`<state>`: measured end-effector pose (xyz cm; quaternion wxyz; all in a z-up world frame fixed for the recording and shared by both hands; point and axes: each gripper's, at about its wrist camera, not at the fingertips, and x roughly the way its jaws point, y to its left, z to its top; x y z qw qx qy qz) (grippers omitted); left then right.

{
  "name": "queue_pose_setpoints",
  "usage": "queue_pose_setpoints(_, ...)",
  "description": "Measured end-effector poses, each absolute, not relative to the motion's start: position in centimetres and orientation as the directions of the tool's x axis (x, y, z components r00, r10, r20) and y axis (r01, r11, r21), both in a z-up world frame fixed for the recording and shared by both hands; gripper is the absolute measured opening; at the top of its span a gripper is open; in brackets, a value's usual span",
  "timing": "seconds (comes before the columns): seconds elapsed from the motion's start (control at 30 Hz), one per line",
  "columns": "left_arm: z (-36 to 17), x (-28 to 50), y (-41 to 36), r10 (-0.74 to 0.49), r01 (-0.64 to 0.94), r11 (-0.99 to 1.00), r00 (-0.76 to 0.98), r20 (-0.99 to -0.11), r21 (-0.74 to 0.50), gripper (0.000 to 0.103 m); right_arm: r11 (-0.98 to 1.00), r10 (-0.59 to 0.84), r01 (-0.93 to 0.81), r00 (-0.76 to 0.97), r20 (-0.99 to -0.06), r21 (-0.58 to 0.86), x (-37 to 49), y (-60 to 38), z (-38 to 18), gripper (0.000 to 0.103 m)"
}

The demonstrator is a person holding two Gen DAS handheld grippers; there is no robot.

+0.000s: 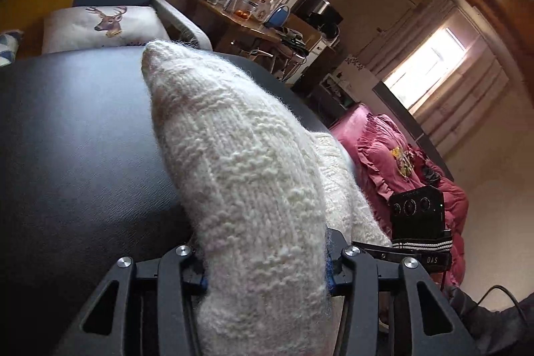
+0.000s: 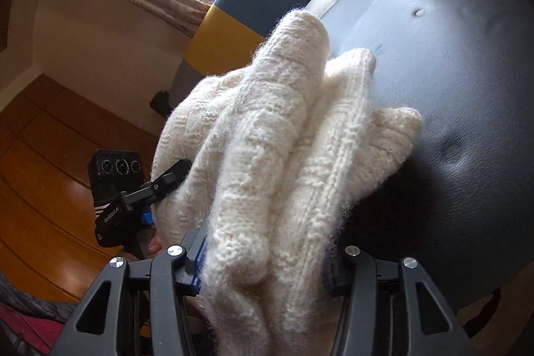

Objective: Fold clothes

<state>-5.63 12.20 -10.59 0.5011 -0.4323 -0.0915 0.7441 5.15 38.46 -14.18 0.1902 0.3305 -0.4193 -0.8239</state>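
Bunched in thick folds, one cream knitted sweater (image 1: 247, 175) draped over the edge of a dark padded leather table (image 1: 76, 139), gripped at two places. Left gripper (image 1: 267, 272) clamped on a fold of the knit, wool filling the gap between its blue-padded fingers (image 1: 202, 281) and rising forward to a blunt point above the table top. Right gripper (image 2: 263, 272) likewise closed on the sweater (image 2: 267, 139), a doubled roll of ribbed fabric squeezed between its jaws and trailing ahead onto the table (image 2: 450, 72). Seen from the right wrist, left gripper (image 2: 173, 179) biting into the far side of the same bundle, just beside the floor-side edge of the garment. Seen from the left wrist, camera block of the right gripper (image 1: 417, 219) just beyond the wool, fingers hidden behind it.

Two grippers, one garment, one table. Knit blocking most of both views along the fingers.

Around: a white cushion printed with a deer head (image 1: 106, 22) behind the table, a blue and yellow chair back (image 2: 253, 5), a cluttered wooden side table (image 1: 253, 22), a pink ruffled cloth (image 1: 393, 162) heaped to the right, curtained windows (image 1: 430, 62), wooden floor (image 2: 50, 155).
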Motion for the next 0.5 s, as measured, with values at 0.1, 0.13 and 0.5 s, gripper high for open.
queue_pose_setpoints(0.1,-9.0,-6.6,15.8,0.841,-0.703,-0.435,-0.093,-0.534,-0.562,0.047,-0.585,-0.538,0.032,-0.763,-0.358,0.810,5.7,40.7,-12.6,0.051)
queue_pose_setpoints(0.13,-8.4,-6.9,17.2,0.846,-0.720,-0.416,-0.083,-0.527,-0.556,0.047,-0.592,-0.516,0.029,-0.781,-0.351,0.805,5.8,41.4,-12.1,0.051)
queue_pose_setpoints(0.5,-5.1,-10.2,35.3,0.830,-0.845,-0.295,0.005,-0.558,-0.446,0.049,-0.678,-0.263,-0.118,-0.883,-0.389,0.725,6.0,51.6,-9.5,0.051)
